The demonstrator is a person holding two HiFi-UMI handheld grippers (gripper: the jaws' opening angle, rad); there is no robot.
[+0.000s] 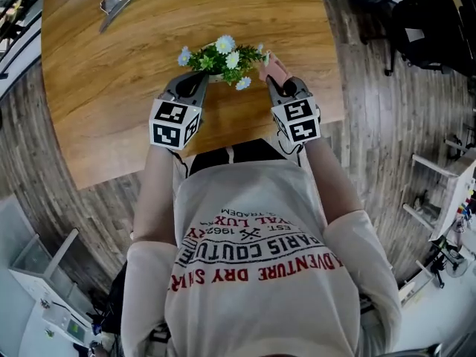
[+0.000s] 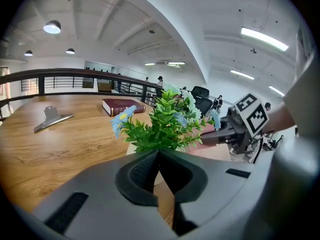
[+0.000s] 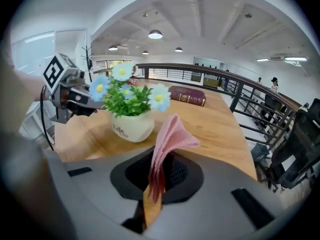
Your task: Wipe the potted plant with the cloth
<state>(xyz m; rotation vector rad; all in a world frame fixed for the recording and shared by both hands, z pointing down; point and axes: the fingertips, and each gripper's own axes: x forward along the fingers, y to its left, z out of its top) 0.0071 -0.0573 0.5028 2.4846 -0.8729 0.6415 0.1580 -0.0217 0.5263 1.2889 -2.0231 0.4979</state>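
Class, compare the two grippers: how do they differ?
The left gripper is shut on nothing; the right gripper is shut on the pink cloth. In the head view the left gripper sits left of the potted plant, the right gripper right of it. Both point toward it.

The head camera looked steeply down at the table (image 1: 111,88); the claw cameras faced the potted plant (image 1: 223,59) closely from its seven and five o'clock.

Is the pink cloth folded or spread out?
Folded: the cloth sticks up in layered pleats, pinched by the right gripper.
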